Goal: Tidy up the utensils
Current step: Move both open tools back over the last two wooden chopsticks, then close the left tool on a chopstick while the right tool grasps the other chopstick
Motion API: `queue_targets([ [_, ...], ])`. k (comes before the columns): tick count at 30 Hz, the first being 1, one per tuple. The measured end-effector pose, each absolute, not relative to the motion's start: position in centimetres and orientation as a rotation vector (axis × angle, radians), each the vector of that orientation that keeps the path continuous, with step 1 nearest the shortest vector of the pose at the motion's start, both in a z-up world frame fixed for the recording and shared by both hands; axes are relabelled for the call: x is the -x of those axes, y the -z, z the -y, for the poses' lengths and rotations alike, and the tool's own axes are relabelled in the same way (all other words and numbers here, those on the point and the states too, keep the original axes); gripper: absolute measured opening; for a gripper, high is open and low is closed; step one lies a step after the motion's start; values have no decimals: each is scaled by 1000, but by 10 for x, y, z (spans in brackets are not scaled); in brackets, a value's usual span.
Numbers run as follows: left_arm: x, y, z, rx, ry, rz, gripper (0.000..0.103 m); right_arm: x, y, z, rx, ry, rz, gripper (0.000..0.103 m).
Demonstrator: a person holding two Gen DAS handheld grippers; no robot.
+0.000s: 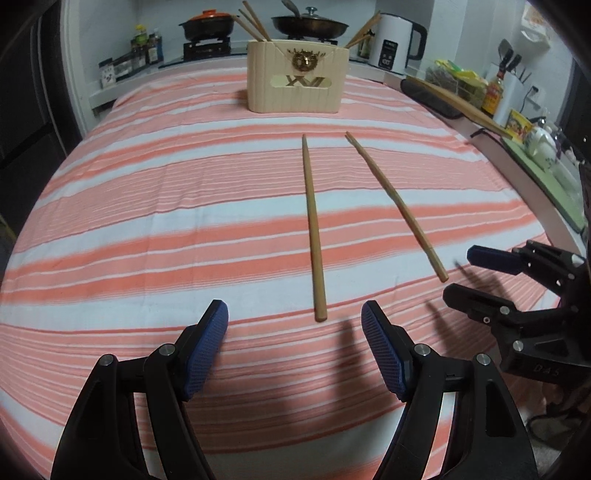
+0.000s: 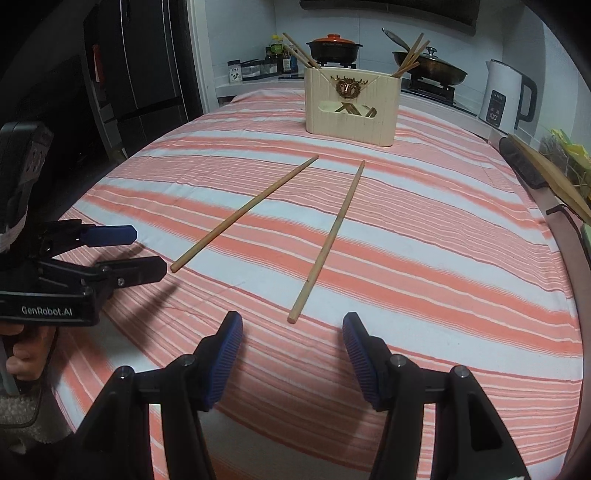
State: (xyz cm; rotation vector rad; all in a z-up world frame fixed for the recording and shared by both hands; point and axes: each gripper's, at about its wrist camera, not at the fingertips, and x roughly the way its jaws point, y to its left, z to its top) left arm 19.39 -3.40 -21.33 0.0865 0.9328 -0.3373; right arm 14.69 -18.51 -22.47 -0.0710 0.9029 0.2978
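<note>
Two wooden chopsticks lie on the striped cloth. In the left wrist view the left chopstick points away just ahead of my open, empty left gripper; the right chopstick lies beside it, its near end close to my right gripper. In the right wrist view the same two show as the left chopstick and the right chopstick, whose near end lies just ahead of my open, empty right gripper. My left gripper is open at the left. A cream utensil holder with several chopsticks stands at the far end.
The striped cloth covers the table. Behind it is a counter with a pot, a pan and a white kettle. Bottles, a teapot and a long wooden utensil crowd the right edge. A dark fridge stands at the left.
</note>
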Motion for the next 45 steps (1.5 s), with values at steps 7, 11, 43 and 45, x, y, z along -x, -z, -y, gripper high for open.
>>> queue_targets([
  [7, -202, 225, 56, -185, 323, -943, 47, -166, 234, 182, 65, -264, -941, 44],
  [11, -201, 224, 59, -182, 325, -926, 7, -168, 237, 194, 36, -212, -942, 12],
  [43, -197, 227, 27, -56, 184, -917, 56, -141, 240, 284, 27, -20, -890, 40],
  [45, -197, 228, 28, -67, 184, -915, 58, -141, 241, 286, 21, -21, -887, 40],
])
